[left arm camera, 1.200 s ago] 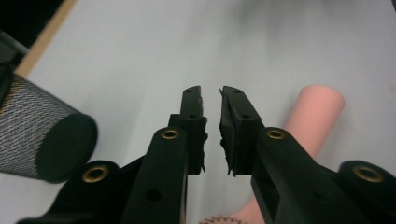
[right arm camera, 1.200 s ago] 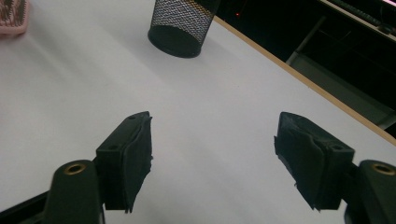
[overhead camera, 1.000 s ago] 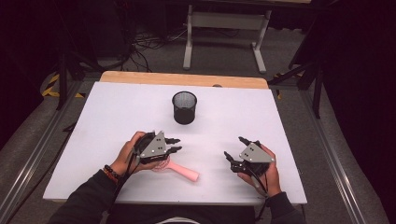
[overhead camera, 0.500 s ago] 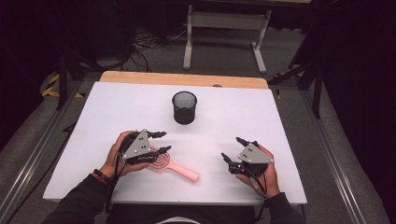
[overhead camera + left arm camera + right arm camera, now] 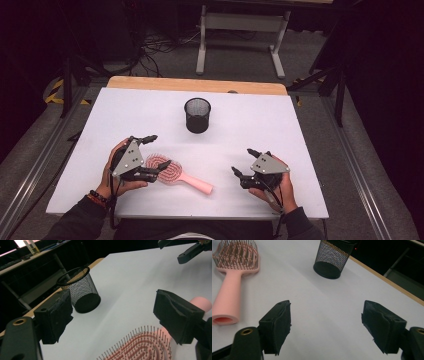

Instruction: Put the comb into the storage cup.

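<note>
Item: pink hairbrush, lying flat on the white table near its front edge, bristles up. Long axis runs diagonally in the high view: bristled head toward the left, handle trailing right and toward the person, open butt end nearest the right hand.

Left gripper: held over the brush head. Its jaws have just been opening and now stand wide; in the left gripper view the bristles lie between and below the pads, untouched. Released, grasping nothing.

Right gripper: parked well to the right of the handle, jaws apart over bare table, holding nothing.

Black mesh cup: upright, farther back at mid-table, well apart from the brush.

Handling note, as a judgement: the work appears to be laying the brush down and letting go. To finish cleanly, draw the left gripper straight back or up with the jaws kept wide, so neither pad snags the bristles and skews the brush.
</note>
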### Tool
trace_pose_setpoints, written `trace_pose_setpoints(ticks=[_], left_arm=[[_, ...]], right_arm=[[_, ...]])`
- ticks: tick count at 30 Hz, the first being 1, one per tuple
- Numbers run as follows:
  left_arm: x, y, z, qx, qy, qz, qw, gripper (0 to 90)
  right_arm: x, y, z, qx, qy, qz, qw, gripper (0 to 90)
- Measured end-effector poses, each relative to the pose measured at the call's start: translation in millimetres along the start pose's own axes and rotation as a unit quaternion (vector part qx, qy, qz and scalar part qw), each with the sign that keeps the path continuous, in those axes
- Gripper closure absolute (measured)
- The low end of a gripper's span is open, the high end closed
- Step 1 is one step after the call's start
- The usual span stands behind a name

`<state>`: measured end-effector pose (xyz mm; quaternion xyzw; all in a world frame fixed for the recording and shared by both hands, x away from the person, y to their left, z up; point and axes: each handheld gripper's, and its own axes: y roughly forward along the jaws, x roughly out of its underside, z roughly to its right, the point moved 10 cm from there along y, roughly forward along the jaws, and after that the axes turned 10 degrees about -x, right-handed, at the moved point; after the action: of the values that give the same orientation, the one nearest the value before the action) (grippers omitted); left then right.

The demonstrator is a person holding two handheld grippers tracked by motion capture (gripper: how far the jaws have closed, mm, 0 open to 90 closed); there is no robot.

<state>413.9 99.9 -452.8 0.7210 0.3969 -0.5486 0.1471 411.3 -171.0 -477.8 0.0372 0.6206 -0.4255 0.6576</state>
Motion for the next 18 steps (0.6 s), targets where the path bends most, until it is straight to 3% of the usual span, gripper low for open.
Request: trace_pose_setpoints(ticks=[10, 14, 18], left_arm=[[20.1, -15.7, -4.8, -0.004, -0.013, -0.007, 0.9999, 10.2], [29.5, -23.2, -3.6, -0.005, -0.023, -0.013, 0.9996, 8.0], [34.9, -29.8, -3.7, -0.005, -0.019, -0.016, 0.9997, 6.5]], right_arm=[[-10.5, 8.7, -13.3, -0.021, 0.005, -0.003, 0.9998, 18.6], [-12.6, 13.3, -14.3, -0.005, 0.003, -0.025, 0.9997, 14.9], [-15.9, 16.2, -17.3, -0.009, 0.005, -0.032, 0.9994, 12.3]])
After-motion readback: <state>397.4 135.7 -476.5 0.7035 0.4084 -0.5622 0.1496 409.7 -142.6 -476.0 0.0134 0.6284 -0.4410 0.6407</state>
